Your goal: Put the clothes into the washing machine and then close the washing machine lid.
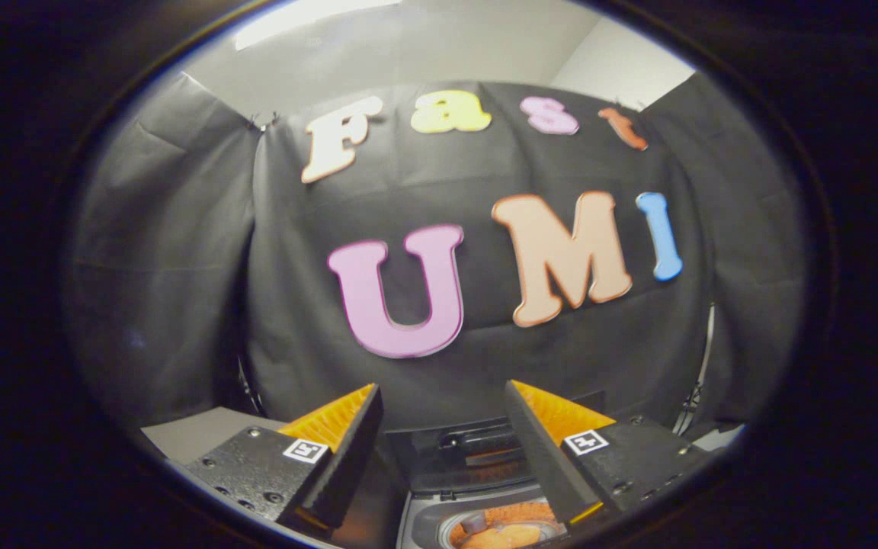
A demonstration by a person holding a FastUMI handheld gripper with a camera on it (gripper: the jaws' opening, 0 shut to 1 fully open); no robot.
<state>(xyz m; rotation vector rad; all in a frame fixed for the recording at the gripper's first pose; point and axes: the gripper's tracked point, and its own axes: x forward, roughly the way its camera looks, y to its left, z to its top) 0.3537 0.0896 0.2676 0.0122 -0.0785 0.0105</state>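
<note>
Fingers (347,427) of the gripper (443,400) stand wide apart with nothing between them, their tips raised toward the black cloth wall (180,252) of the booth, so the tool looks pitched level or slightly upward over the machine below. On the left, beyond the left finger's mount, a pale flat surface (195,431) shows, and its nature cannot be told. Between the two fingers and under them sits the washing machine (439,507), seen from above: its dark lid (477,450) stands open, tilted back toward the cloth wall, and the grey rim of the tub lies just below the right finger. Inside the tub lie the clothes (511,530), an orange heap low in the drum, with a small pale part beside them that is too small to name. On the right, a thin curved rod (702,366) runs down along the cloth wall.
</note>
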